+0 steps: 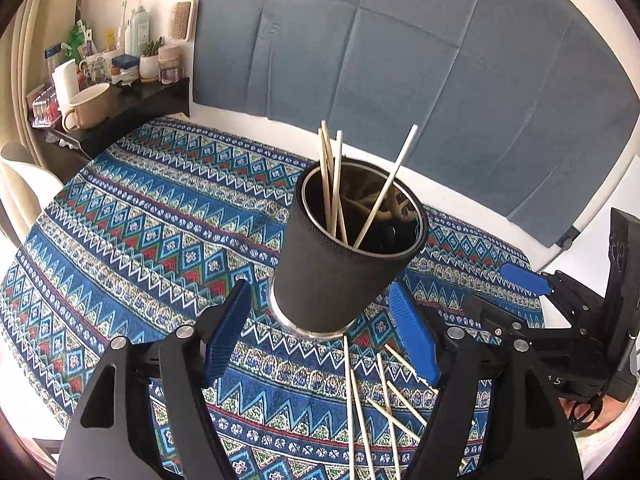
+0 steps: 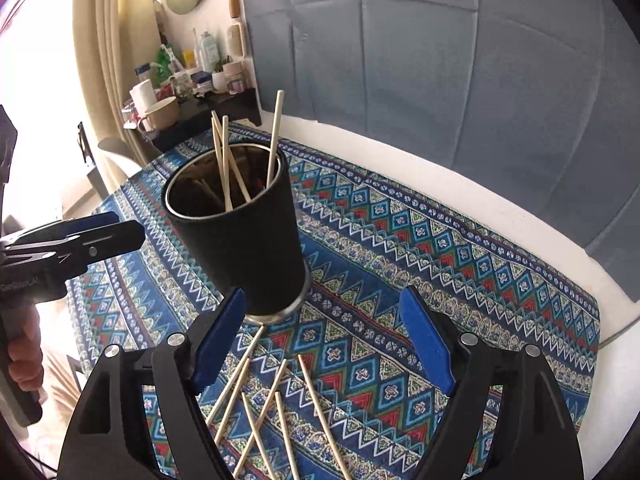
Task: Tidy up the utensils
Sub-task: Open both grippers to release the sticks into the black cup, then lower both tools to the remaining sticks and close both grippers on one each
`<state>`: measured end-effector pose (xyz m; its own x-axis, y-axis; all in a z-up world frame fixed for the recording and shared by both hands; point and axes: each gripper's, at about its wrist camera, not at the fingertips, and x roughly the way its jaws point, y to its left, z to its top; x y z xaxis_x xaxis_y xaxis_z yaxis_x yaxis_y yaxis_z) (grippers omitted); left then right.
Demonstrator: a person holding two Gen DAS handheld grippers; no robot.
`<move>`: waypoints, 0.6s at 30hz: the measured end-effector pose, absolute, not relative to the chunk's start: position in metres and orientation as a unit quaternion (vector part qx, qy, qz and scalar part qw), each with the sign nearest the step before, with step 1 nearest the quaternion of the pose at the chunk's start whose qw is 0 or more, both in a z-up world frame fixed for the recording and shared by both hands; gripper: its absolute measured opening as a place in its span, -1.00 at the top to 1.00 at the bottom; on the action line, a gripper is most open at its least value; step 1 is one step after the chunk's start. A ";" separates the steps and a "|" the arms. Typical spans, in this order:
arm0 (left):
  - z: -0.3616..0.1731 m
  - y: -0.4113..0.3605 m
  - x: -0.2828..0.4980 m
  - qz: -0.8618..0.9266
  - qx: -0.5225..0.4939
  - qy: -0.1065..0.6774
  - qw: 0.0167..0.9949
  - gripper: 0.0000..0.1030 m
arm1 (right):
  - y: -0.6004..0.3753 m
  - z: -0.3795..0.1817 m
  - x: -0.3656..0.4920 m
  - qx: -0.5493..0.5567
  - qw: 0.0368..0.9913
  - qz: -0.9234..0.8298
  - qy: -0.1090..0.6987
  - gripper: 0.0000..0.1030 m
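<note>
Left wrist view: the left tool (image 1: pixel 320 328) is spread, pinching nothing, with the cup (image 1: pixel 344 256) just ahead between its pad tips, four sticks (image 1: pixel 332 184) standing inside. Loose sticks (image 2: pixel 276 412) lie on the cloth (image 2: pixel 400 280) between the right tool (image 2: pixel 324 344) pads, also spread and empty.

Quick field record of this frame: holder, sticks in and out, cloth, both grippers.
holder: black cup, upright on the cloth
sticks in cup: four, leaning on the rim
loose sticks: several flat on the cloth, just in front of the cup
left gripper: jaws open, nothing held
right gripper: jaws open, nothing held
</note>
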<state>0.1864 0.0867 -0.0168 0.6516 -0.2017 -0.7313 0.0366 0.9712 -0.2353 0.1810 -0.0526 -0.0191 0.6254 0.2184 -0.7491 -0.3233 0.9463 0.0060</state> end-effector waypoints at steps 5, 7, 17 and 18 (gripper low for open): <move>-0.046 0.086 0.179 -0.056 -0.114 0.454 0.882 -0.50 | -0.065 -0.044 0.175 -0.075 0.884 0.132 0.442 -0.59; -0.056 0.085 0.177 -0.056 -0.113 0.472 0.873 -0.52 | -0.070 -0.054 0.172 -0.078 0.878 0.124 0.456 -0.63; -0.100 0.070 0.168 -0.058 -0.088 0.538 0.836 -0.59 | -0.087 -0.100 0.153 -0.118 0.842 0.103 0.516 -0.65; -0.105 0.068 0.167 -0.059 -0.083 0.544 0.833 -0.59 | -0.088 -0.103 0.151 -0.120 0.838 0.102 0.522 -0.65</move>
